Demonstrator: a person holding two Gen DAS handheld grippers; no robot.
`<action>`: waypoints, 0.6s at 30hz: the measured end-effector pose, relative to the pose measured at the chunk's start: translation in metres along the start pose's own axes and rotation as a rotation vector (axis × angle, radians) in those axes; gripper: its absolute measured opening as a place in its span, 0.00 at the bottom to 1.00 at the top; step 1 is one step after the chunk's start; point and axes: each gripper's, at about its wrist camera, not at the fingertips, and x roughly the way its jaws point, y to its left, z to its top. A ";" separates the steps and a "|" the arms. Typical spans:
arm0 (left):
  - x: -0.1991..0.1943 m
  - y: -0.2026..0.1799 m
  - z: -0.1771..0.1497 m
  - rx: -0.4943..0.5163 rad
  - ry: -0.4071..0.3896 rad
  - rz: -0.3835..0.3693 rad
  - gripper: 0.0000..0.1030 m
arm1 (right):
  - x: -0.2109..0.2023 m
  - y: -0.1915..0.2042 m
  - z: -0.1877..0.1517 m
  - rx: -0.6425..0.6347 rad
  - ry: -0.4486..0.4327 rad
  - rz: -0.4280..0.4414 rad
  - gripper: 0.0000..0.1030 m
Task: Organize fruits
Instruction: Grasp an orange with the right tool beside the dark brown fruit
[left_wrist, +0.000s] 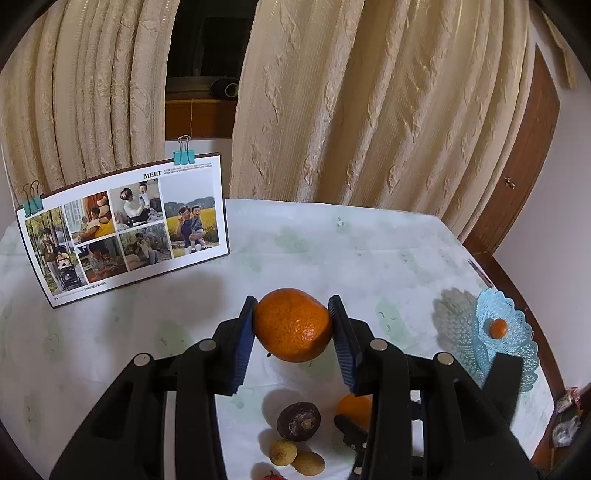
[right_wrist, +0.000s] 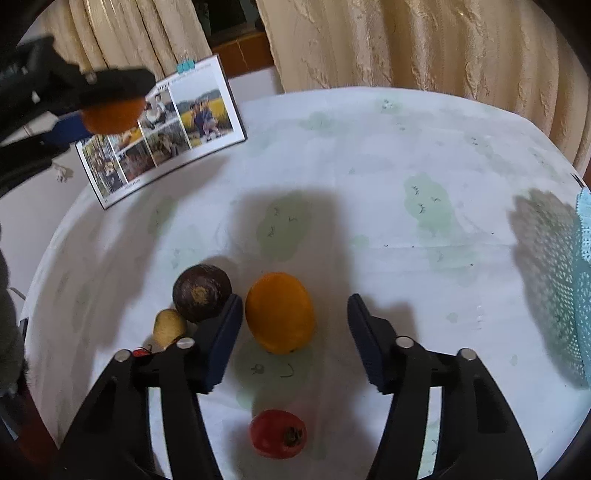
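Note:
My left gripper (left_wrist: 292, 308) is shut on a large mandarin (left_wrist: 292, 325) and holds it above the table; it also shows in the right wrist view (right_wrist: 110, 114). My right gripper (right_wrist: 294, 302) is open and low over the table, with a second orange (right_wrist: 279, 312) between its fingers, close to the left pad. A dark brown round fruit (right_wrist: 201, 291), a pale longan (right_wrist: 169, 326) and a red fruit (right_wrist: 277, 432) lie around it. A blue lace basket (left_wrist: 506, 332) at the right holds a small orange fruit (left_wrist: 498, 328).
A photo board (left_wrist: 122, 229) with teal clips leans at the back left of the white-clothed round table (right_wrist: 406, 166). Curtains hang behind. The basket's edge shows in the right wrist view (right_wrist: 583, 280). A wooden door stands at the far right.

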 end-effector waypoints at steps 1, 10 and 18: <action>-0.001 0.000 0.000 0.000 -0.001 -0.002 0.39 | 0.002 0.001 0.001 -0.001 0.005 0.002 0.51; -0.008 -0.005 0.001 0.004 -0.020 -0.018 0.39 | -0.004 0.006 0.000 0.001 -0.016 0.020 0.37; -0.012 -0.013 0.000 0.018 -0.029 -0.029 0.39 | -0.046 -0.007 0.001 0.048 -0.125 -0.011 0.37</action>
